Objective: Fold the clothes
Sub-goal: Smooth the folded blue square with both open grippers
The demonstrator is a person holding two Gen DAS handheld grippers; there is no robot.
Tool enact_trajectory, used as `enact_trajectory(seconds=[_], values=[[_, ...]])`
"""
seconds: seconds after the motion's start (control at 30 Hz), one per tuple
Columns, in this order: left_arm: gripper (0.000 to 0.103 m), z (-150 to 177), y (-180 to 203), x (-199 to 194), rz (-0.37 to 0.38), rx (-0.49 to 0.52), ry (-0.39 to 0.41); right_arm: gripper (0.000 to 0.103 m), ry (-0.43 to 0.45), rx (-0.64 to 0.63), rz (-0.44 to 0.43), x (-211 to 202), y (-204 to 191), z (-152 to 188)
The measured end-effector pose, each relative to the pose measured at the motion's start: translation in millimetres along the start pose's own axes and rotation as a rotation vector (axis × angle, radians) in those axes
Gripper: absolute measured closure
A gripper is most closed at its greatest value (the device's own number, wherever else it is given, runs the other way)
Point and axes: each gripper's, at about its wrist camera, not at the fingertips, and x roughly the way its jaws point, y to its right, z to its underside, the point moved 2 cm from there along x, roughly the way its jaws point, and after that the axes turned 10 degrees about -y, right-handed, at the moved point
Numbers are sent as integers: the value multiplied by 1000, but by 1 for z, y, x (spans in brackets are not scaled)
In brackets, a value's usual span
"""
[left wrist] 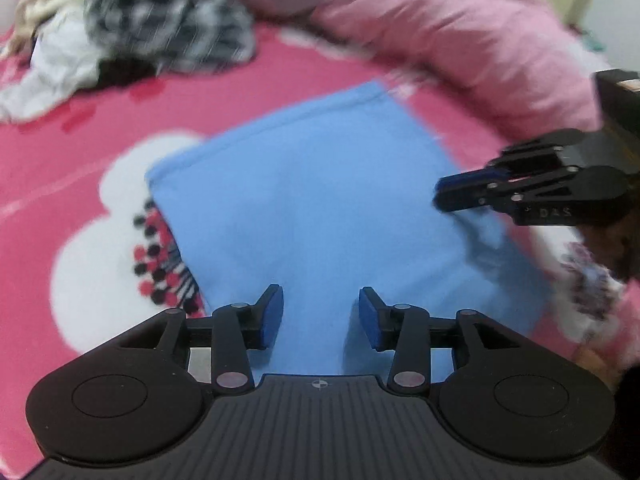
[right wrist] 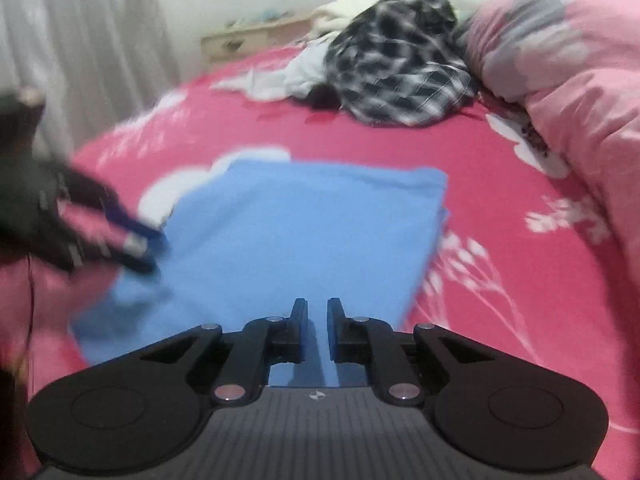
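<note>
A folded light-blue cloth [left wrist: 320, 200] lies flat on the red flowered bedsheet [left wrist: 60, 160]. My left gripper [left wrist: 320, 314] is open just above the cloth's near edge, with blue fabric showing between its fingers. It also shows as a blurred shape, the left gripper [right wrist: 140, 240], at the cloth's left edge. My right gripper [right wrist: 317, 320] has its jaws drawn to a narrow gap with the blue cloth [right wrist: 300, 232] in it. Seen from the side, the right gripper [left wrist: 442, 196] sits at the cloth's right edge, where the fabric puckers.
A pile of unfolded clothes lies at the far end of the bed, topped by a black-and-white checked garment [right wrist: 400, 64] over white ones [left wrist: 52, 64]. A pink quilt [right wrist: 568, 80] is bunched along one side. Beyond the bed are a curtain [right wrist: 80, 40] and a small shelf [right wrist: 248, 36].
</note>
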Motion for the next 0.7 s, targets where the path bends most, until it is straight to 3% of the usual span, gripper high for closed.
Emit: enact_trajectory(seconds=[0.13, 0.23, 0.3, 0.4, 0.5, 0.57, 0.7], values=[[60, -12, -2, 2, -16, -29, 25, 94, -7, 91, 19, -2, 21, 6], [51, -28, -3, 3, -11, -32, 51, 88, 16, 128, 7, -13, 29, -4], [44, -43, -3, 19, -57, -39, 40, 88, 37, 124, -17, -5, 28, -23], [43, -55, -10, 46, -134, -102, -7, 90, 44, 126, -34, 21, 27, -42], [42, -51, -11, 33, -176, -128, 48, 96, 33, 177, 5, 28, 38, -38], [37, -49, -12, 22, -203, -122, 100, 89, 60, 195, 35, 13, 43, -34], [36, -68, -25, 31, -164, -151, 122, 89, 107, 155, -2, 11, 36, -55]])
